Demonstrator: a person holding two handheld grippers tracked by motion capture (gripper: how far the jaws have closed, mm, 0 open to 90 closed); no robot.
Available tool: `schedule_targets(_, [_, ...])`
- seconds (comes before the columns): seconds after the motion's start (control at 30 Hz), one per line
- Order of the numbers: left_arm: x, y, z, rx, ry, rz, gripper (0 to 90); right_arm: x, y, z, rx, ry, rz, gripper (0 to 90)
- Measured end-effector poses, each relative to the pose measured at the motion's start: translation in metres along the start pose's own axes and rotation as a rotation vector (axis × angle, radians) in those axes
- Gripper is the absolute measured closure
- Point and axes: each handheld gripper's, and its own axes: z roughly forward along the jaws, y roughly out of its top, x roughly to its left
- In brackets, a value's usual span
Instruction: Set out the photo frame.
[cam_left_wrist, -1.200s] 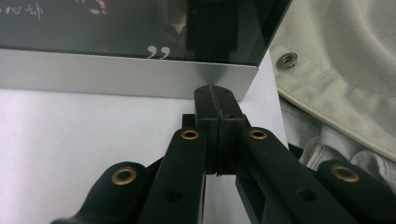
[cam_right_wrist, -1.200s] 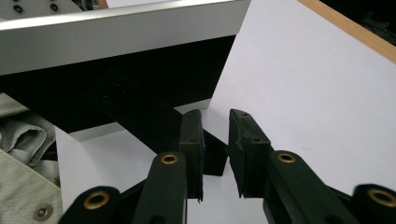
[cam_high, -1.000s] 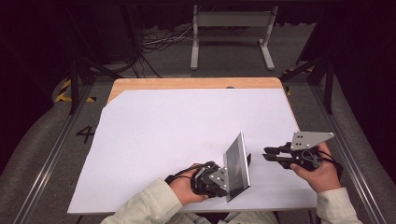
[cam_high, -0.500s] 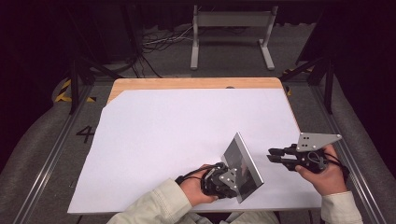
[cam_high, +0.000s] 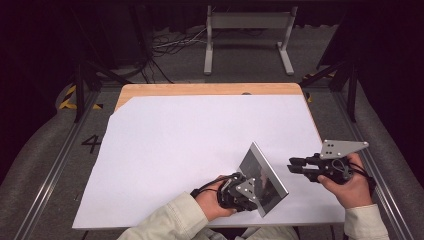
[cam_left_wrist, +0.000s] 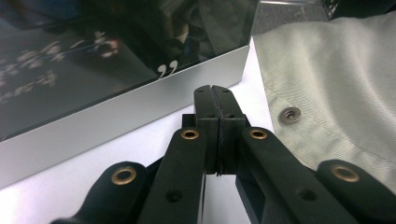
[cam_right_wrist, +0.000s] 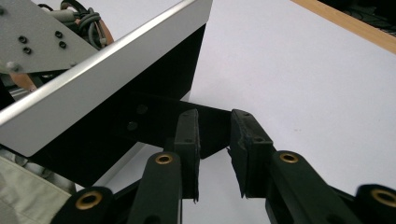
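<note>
Frame (cam_high: 262, 177) tipped rightward, right gripper (cam_high: 292, 166) widening, perhaps clear

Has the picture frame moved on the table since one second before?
Yes. The picture frame has shifted a little toward the right edge of the white sheet, nearer the right tongs, and tilted further.

Tilted frame (cam_high: 262, 177) blocks btwn hand-held grippers; rest of table (cam_high: 190, 140) free.
</note>
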Motion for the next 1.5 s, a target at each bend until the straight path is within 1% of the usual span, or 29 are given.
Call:
schedule_targets(0.1, [0.002, -0.004, -0.006, -0.005, -0.002, -0.022, 90.0, 0.000, 0.002, 0.001, -0.002, 0.014, 0.016, 73.0])
schedule_targets(0.2, [0.002, -0.007, -0.009, -0.003, 0.005, -0.026, 90.0, 0.000, 0.004, 0.001, -0.005, 0.022, 0.026, 73.0])
schedule_targets(0.23, [0.003, -0.009, -0.011, -0.006, 0.008, -0.031, 90.0, 0.000, 0.005, 0.002, -0.006, 0.032, 0.050, 72.5])
schedule_targets(0.27, [0.003, -0.010, -0.013, -0.006, 0.013, -0.036, 90.0, 0.000, 0.005, 0.002, -0.006, 0.032, 0.050, 72.5])
schedule_targets(0.33, [0.003, -0.014, -0.017, -0.008, 0.019, -0.040, 90.0, 0.001, 0.007, 0.002, -0.010, 0.040, 0.109, 71.5])
schedule_targets(0.37, [0.003, -0.017, -0.018, -0.008, 0.022, -0.046, 90.0, 0.002, 0.010, 0.001, -0.007, 0.037, 0.131, 71.4])
schedule_targets(0.43, [0.003, -0.022, -0.021, -0.003, 0.031, -0.053, 90.0, 0.003, 0.011, 0.001, -0.004, 0.036, 0.136, 71.4])
schedule_targets(0.47, [0.003, -0.024, -0.022, -0.001, 0.034, -0.058, 90.0, 0.004, 0.013, 0.001, 0.000, 0.030, 0.148, 71.4])
schedule_targets(0.5, [0.003, -0.026, -0.024, -0.001, 0.039, -0.057, 90.0, 0.004, 0.013, 0.001, 0.000, 0.030, 0.148, 71.4])
schedule_targets(0.6, [0.004, -0.030, -0.032, -0.010, 0.052, -0.068, 90.0, 0.006, 0.016, 0.001, 0.001, 0.025, 0.163, 71.5])
schedule_targets(0.63, [0.005, -0.032, -0.034, -0.013, 0.056, -0.070, 90.0, 0.008, 0.018, 0.000, -0.004, 0.026, 0.177, 70.8])
schedule_targets(0.67, [0.006, -0.034, -0.037, -0.016, 0.057, -0.076, 90.0, 0.008, 0.018, 0.000, -0.004, 0.026, 0.177, 70.8])
schedule_targets(0.73, [0.008, -0.038, -0.041, -0.021, 0.064, -0.087, 90.0, 0.011, 0.021, -0.002, -0.009, 0.031, 0.197, 70.3])
schedule_targets(0.83, [0.012, -0.043, -0.048, -0.021, 0.078, -0.107, 90.0, 0.015, 0.025, -0.004, -0.007, 0.020, 0.221, 69.8])
schedule_targets(0.9, [0.015, -0.046, -0.052, -0.030, 0.078, -0.124, 90.0, 0.017, 0.027, -0.005, -0.009, 0.018, 0.244, 69.6])
schedule_targets(0.93, [0.017, -0.047, -0.054, -0.024, 0.082, -0.123, 90.0, 0.018, 0.028, -0.005, -0.010, 0.013, 0.246, 69.5])
schedule_targets(1.0, [0.019, -0.051, -0.058, -0.031, 0.086, -0.134, 90.0, 0.019, 0.030, -0.006, -0.012, 0.014, 0.260, 69.3])
schedule_targets(1.07, [0.021, -0.054, -0.062, -0.034, 0.094, -0.135, 90.0, 0.020, 0.031, -0.008, -0.018, 0.012, 0.274, 68.9])
schedule_targets(1.17, [0.023, -0.056, -0.064, -0.032, 0.104, -0.139, 90.0, 0.023, 0.034, -0.008, -0.018, 0.009, 0.287, 67.6])
schedule_targets(1.3, [0.025, -0.060, -0.068, -0.046, 0.115, -0.149, 90.0, 0.028, 0.038, -0.007, -0.019, -0.001, 0.291, 65.7])
schedule_targets(1.4, [0.026, -0.062, -0.071, -0.041, 0.129, -0.151, 90.0, 0.031, 0.040, -0.006, -0.022, 0.005, 0.309, 63.2])
schedule_targets(1.5, [0.027, -0.064, -0.073, -0.044, 0.135, -0.156, 89.5, 0.033, 0.041, -0.005, -0.017, 0.005, 0.317, 62.4])
